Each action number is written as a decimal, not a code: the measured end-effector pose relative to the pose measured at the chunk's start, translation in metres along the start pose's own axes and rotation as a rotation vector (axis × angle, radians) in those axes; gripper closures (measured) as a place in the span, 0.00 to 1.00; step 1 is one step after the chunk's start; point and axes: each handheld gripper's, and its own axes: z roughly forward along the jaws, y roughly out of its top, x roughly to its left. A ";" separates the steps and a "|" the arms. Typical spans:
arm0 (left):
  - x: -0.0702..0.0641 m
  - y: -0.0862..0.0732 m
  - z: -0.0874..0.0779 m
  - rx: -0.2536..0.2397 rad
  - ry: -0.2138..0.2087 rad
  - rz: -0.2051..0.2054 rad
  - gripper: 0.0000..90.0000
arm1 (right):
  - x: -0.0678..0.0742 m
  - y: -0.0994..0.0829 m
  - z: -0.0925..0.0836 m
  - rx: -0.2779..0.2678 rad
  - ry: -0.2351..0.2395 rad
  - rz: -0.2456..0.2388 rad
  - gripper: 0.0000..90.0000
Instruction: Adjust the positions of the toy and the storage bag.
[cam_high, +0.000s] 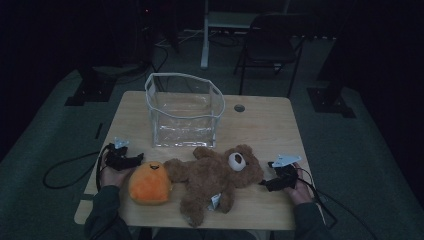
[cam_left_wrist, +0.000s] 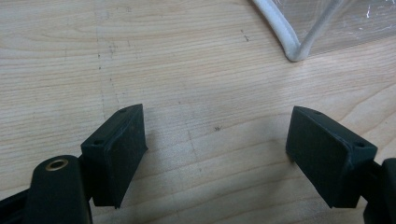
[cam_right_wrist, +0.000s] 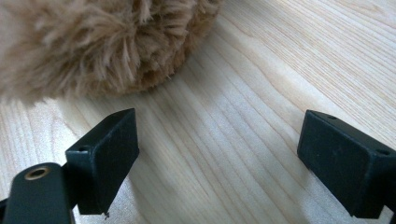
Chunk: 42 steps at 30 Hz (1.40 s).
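Currently both tongs gape empty: left tongs (cam_left_wrist: 215, 154) near orange plush (cam_high: 149, 183), right tongs (cam_right_wrist: 219, 161) beside teddy bear (cam_right_wrist: 98, 46)

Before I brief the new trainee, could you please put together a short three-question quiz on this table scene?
1. True or false: the right gripper holds the teddy bear.
2. What lies between the left gripper and the teddy bear? A) a book B) an orange plush toy C) a cup
3. What stands behind the teddy bear on the table?

Key
1. False: its jaws stand open over bare wood, with the bear's fur just ahead.
2. B
3. A clear plastic container, open at the top, with nothing to be seen inside.
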 end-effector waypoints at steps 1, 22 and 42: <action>0.000 0.000 0.000 0.001 0.000 0.000 0.22 | 0.000 0.000 0.000 0.000 -0.001 0.002 0.13; -0.008 0.007 -0.025 -0.012 0.004 0.017 0.35 | 0.001 0.000 0.000 -0.002 -0.009 0.008 0.13; -0.019 0.016 -0.054 -0.044 0.009 0.052 0.35 | 0.001 0.000 0.000 0.000 -0.018 0.017 0.13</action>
